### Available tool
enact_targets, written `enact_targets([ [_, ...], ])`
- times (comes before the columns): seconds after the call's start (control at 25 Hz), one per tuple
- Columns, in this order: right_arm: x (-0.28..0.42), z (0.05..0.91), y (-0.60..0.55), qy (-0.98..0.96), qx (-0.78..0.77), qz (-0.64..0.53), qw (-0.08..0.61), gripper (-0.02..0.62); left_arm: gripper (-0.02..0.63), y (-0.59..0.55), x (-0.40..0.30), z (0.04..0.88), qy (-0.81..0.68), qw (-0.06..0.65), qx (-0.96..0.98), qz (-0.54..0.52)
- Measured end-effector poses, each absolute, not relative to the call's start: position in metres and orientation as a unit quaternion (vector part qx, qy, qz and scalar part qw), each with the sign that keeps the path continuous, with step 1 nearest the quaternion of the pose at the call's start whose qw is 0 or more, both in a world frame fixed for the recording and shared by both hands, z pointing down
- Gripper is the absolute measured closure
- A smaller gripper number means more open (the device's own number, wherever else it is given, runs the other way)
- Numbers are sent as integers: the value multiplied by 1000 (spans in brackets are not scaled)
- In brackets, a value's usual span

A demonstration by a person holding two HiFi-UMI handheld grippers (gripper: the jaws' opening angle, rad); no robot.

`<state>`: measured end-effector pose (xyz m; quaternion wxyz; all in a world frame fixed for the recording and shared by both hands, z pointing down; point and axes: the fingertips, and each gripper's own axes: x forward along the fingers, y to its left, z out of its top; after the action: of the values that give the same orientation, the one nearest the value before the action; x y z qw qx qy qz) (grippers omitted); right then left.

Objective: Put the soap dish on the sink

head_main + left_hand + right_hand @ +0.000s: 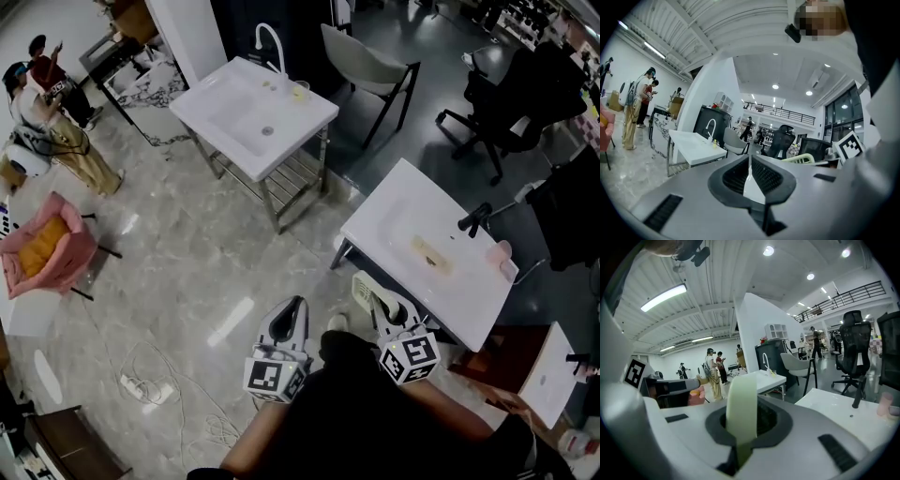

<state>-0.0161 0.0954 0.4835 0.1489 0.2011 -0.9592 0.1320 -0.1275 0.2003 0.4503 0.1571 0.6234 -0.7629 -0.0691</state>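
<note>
Beneath the head camera, grey marble floor is filling most of the view, with loose cables lying on it at lower left. Two white sinks are standing on it: the far sink with a white tap, and the near sink at right, which is carrying a black tap and a pink cup on its rim. A black office chair and a pale chair are sitting beyond them, and two people are standing at upper left near a pink chair.

I am holding both grippers low in front of me. The right gripper is pinching the soap dish, a pale green slotted piece that is standing edge-on between its tongs, just beside the near sink's front edge and over the floor. The left gripper is carrying nothing, its tongs pressed together.
</note>
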Motion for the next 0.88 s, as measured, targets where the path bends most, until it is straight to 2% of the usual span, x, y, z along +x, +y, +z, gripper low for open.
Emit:
enact_targets([
  [0.44, 6, 485, -6, -946, 256, 137, 143, 591, 584, 88, -122, 449, -730, 156, 661, -72],
  [0.88, 28, 502, -40, -935, 286, 164, 133, 591, 584, 46, -104, 458, -710, 161, 684, -47],
])
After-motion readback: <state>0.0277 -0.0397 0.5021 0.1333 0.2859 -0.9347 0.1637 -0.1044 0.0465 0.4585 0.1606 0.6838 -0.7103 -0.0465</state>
